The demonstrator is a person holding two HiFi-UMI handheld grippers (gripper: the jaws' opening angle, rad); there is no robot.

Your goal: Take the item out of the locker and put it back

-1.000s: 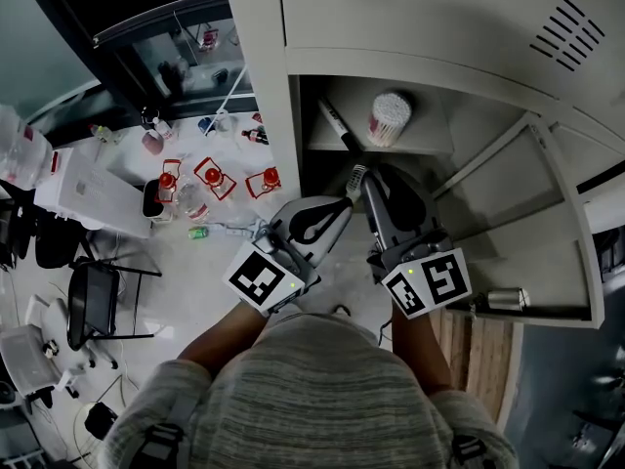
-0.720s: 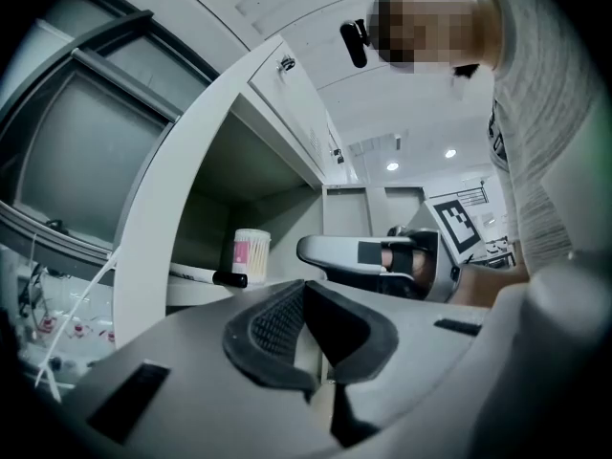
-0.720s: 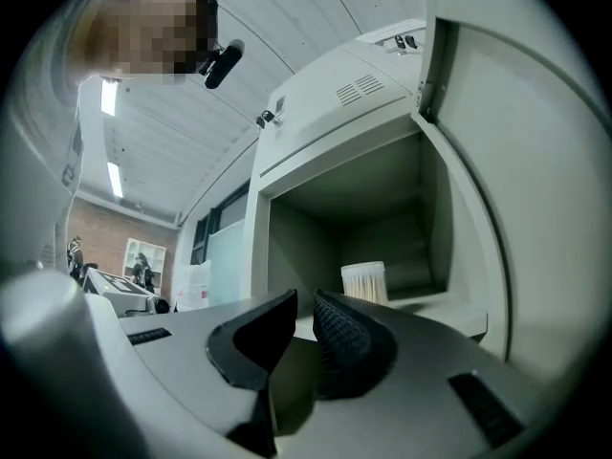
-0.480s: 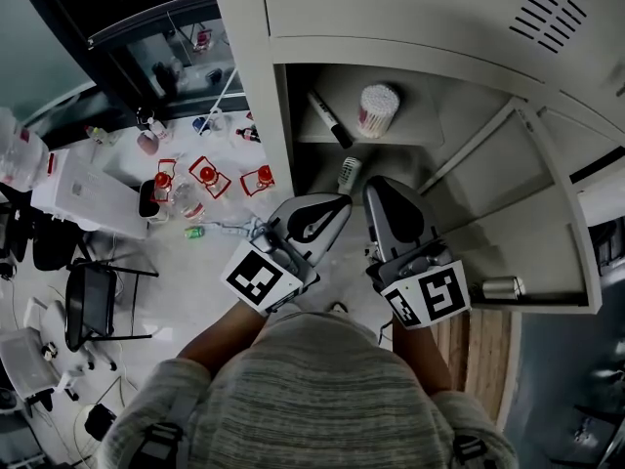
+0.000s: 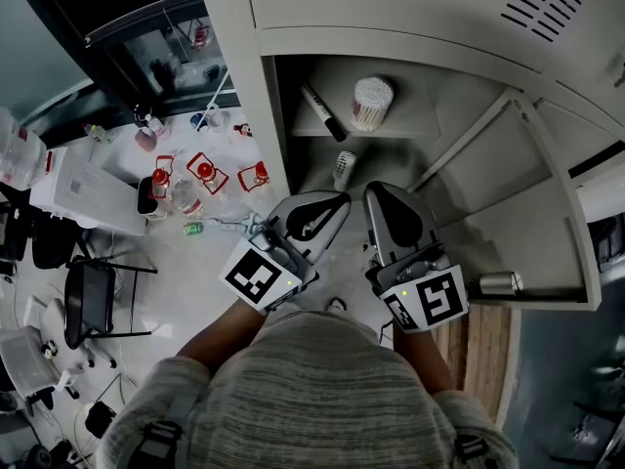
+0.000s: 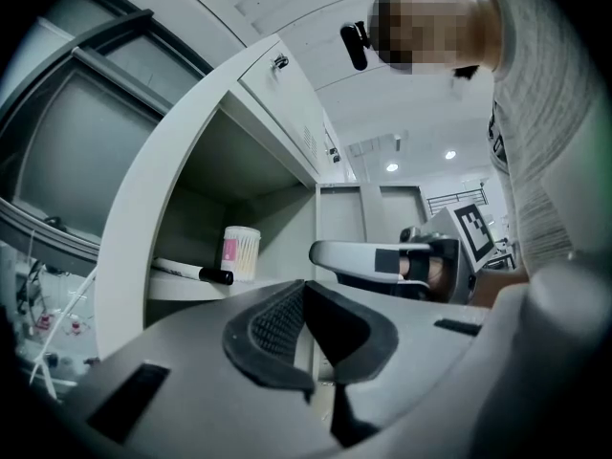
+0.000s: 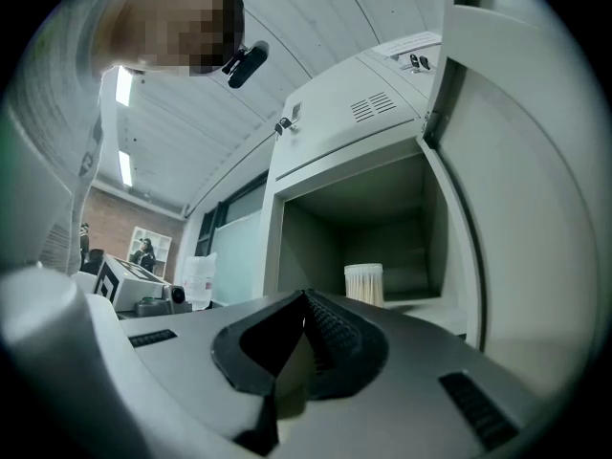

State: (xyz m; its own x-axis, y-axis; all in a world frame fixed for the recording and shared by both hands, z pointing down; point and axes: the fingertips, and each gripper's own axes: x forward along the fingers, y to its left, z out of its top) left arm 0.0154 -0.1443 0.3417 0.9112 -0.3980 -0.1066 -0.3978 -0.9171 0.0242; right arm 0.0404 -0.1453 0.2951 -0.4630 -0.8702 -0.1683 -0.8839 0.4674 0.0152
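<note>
Head view: pale grey metal locker [image 5: 249, 115] stands open, its door [image 5: 547, 203] swung out to the right. Inside, a shelf [image 5: 418, 115] carries a black marker pen [image 5: 322, 112] lying at an angle near the left edge, and just right of it an upright round tub of cotton swabs [image 5: 372, 103] with a pink label, roughly mid-shelf. Below the shelf's front edge, further down in the compartment, lies the small pale oblong item [image 5: 344, 169] with a ribbed end; what it rests on cannot be made out. It is free of both claws, just ahead of their tips. Left claw [image 5: 342, 201] sits at the locker mouth, clenched, with nothing between its pads. Right claw [image 5: 375, 190] is beside it, apart; its jaws have just been closing and now meet on nothing. Left gripper view: ribbed pads of the left claw [image 6: 304, 290] pressed together, pen [image 6: 191, 273] and tub [image 6: 241, 253] on the shelf beyond, right claw [image 6: 382, 259] off to the side. Right gripper view: right claw [image 7: 306, 299] pads together and empty, tub [image 7: 364, 283] straight ahead. A silvery can [image 5: 496, 283] rests on a ledge at the door's lower edge.
</note>
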